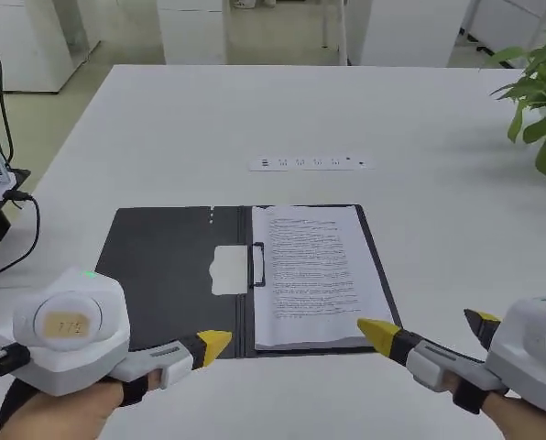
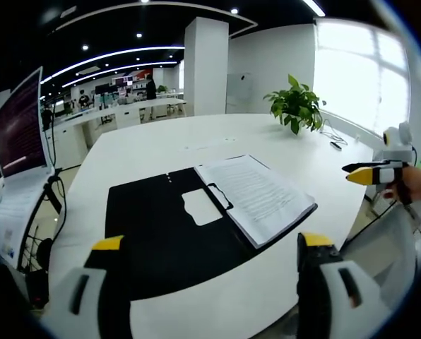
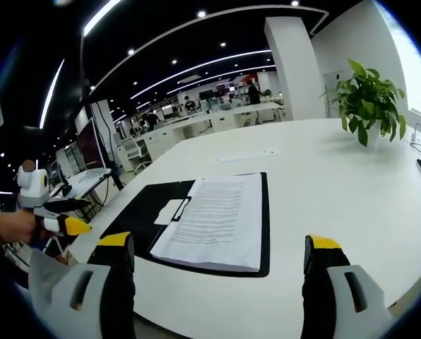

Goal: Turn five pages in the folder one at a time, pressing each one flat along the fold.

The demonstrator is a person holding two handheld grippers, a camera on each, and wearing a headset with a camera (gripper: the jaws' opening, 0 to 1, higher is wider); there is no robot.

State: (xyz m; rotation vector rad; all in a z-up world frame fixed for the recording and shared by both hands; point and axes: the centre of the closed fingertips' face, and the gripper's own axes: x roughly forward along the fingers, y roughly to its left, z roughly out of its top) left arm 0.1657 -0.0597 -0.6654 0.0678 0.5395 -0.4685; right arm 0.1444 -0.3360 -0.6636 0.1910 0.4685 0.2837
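Head view, near edge: left gripper [image 2: 210, 244] & right gripper [image 1: 429, 325] hover w/ jaws spread wide, empty; just beyond, folder [image 1: 177, 275] lies open on counter [image 1: 300, 110], pages [image 1: 310, 275] stacked flat on right, so prob. all five turns left.

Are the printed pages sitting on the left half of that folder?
No, the pages lie on the right half of the open folder.

Black folder [image 1: 163, 284] lies open & flat on the near side of the power strip [image 1: 310, 163], approx centred w/ it. Stack of printed pages [image 1: 311, 275] lies flat on its right half, clipped at the spine edge. Small white patch [image 1: 228, 270] on left half.
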